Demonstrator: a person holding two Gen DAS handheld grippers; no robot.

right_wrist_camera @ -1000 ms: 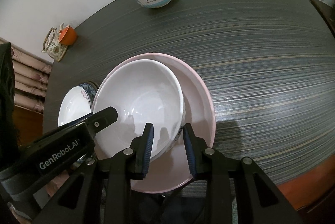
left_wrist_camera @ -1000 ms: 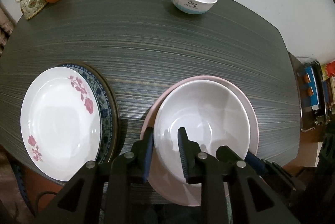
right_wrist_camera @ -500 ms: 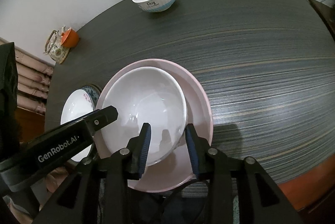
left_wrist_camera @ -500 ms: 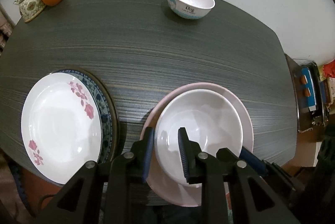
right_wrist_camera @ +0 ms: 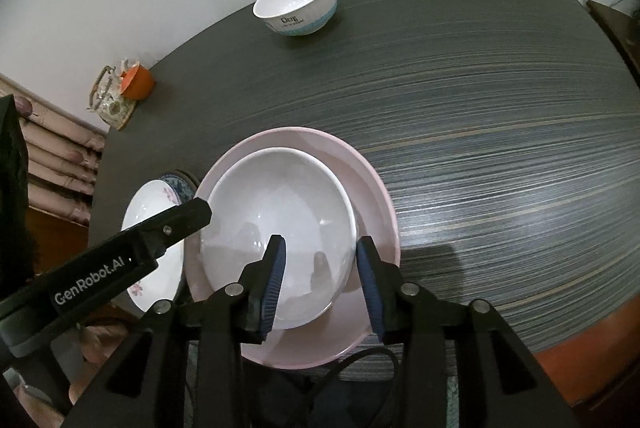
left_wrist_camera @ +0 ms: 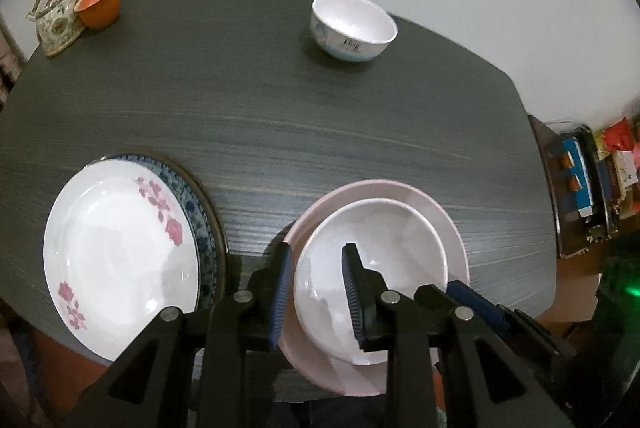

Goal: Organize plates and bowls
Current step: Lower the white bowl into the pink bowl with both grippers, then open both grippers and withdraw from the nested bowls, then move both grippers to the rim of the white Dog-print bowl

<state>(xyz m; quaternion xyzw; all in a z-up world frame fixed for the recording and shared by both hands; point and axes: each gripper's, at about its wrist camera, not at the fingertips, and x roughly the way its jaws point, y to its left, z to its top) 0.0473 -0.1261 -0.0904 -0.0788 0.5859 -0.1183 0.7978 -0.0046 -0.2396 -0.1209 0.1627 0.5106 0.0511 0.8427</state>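
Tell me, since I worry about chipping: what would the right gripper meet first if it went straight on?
Probably the near right rim of the white bowl, which sits between the opening fingers of the right gripper; the pink plate lies under it. Depth is unclear.

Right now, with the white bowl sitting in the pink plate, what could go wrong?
The right gripper, its jaws just opening, straddles the white bowl rim; lifting crookedly could snag it. The left gripper also straddles the rim, so the bowl may tip or slide on the pink plate.
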